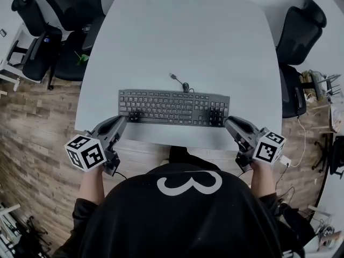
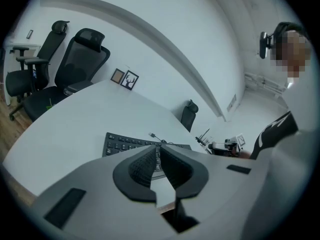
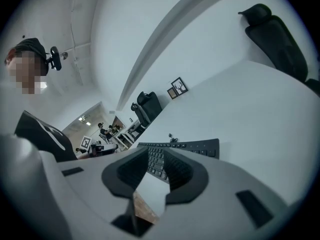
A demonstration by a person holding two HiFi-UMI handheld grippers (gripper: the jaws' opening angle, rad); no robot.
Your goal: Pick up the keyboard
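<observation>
Though a gripper waits at each end, the keyboard (image 1: pixel 173 107) is not yet lifted: approach step.

Item: keyboard, flat on the table (image 1: pixel 188 42) near its front edge, cable (image 1: pixel 180 82) trailing behind. At its front left corner, the left gripper (image 1: pixel 121 121), jaws closed together, nothing between. At its front right corner, the right gripper (image 1: pixel 229 122), jaws narrowly parted, empty. Next, by my reckoning: the left jaws must part, each gripper takes an end edge, then both lift level.
</observation>
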